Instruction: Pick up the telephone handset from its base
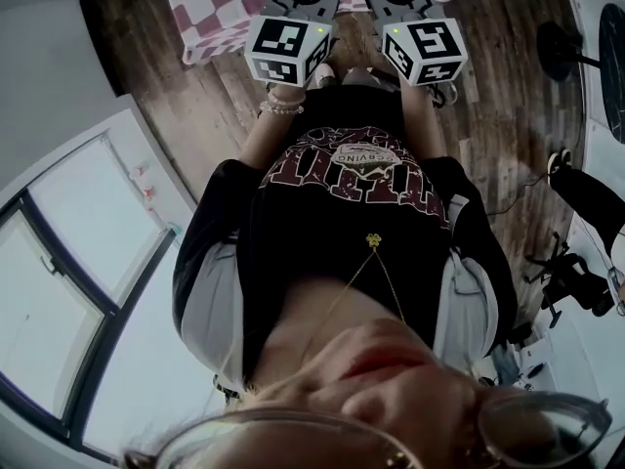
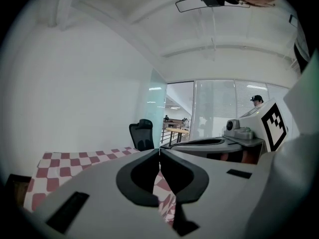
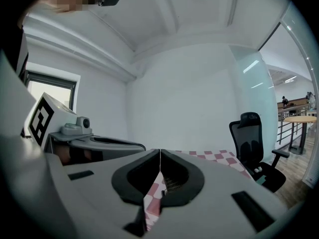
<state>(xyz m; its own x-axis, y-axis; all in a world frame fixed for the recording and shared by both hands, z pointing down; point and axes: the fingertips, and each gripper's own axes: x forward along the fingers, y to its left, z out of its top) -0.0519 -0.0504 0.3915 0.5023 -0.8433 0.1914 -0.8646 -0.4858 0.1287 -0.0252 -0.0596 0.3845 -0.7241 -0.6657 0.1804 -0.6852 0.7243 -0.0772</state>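
A checked desk [image 2: 75, 161] lies ahead of the left gripper [image 2: 159, 152] and right gripper [image 3: 159, 152], both closed empty; no telephone shows.

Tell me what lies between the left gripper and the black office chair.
A red-and-white checked tablecloth lies between the shut left gripper and the chair, seen in the left gripper view.

Red-and-white checked cloth [image 1: 210, 8] covers the table. Black office chair [image 3: 251, 138] stands on the wooden floor [image 1: 508, 86] beside the table's far corner. Window [image 3: 50, 91] in side wall.
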